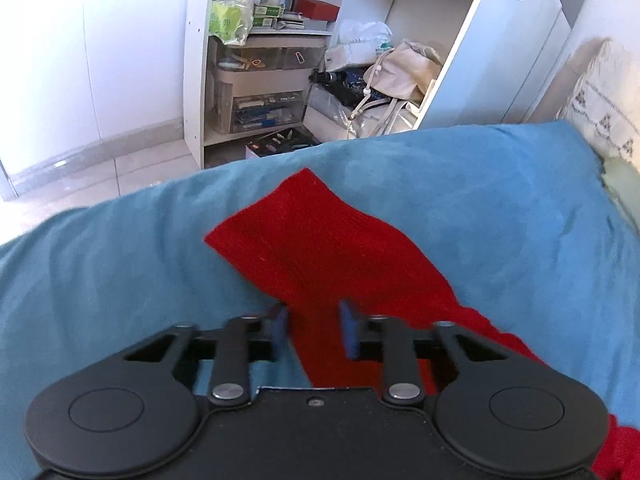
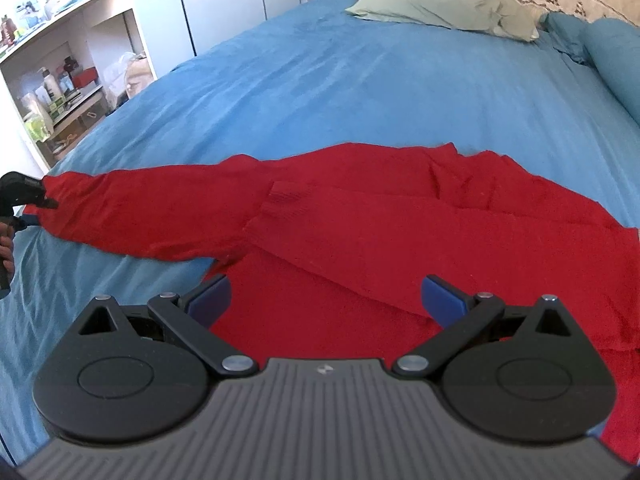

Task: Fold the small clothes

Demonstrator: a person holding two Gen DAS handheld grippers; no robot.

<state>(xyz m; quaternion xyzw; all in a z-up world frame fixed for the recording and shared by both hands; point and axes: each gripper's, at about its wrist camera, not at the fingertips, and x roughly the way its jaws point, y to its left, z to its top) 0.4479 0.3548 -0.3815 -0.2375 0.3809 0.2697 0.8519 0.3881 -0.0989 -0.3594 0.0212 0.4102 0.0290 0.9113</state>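
Left side of the bed (image 2: pixel 360 92): the left gripper (image 1: pixel 314 330) is down on the blue cover at the cuff end of the red sweater's (image 2: pixel 400 240) left sleeve (image 1: pixel 304 240). Its blue pads stand close together with sleeve knit between them; whether they actually pinch the cloth, I cannot tell. From the right wrist view the same gripper (image 2: pixel 40 200) shows at the far left edge, right at the sleeve's tip, the person's hand (image 2: pixel 6 248) just below it.

- That sleeve (image 2: pixel 152 212) lies stretched out flat to the left, away from the body of the sweater. Not folded in yet.
- Centre: a second sleeve, ribbed cuff (image 2: pixel 284 196) visible, lies diagonally across the body. My reading is that this sleeve is already folded over.
- Body of the sweater is spread on the bed, fairly flat, some wrinkling toward the upper right.
- Right: the right gripper (image 2: pixel 326 304) hangs over the near part of the body, jaws wide apart, nothing between them, not holding anything.

Background only: white shelving (image 1: pixel 280 60) with bottles and boxes beyond the bed's left edge; grey-green pillow (image 2: pixel 440 12) at the head.

Progress, as a judgement: early to middle. One sleeve in, one still out. Left to do: bring the outstretched sleeve across the body, then fold the body itself. No finished folded pile is in view.
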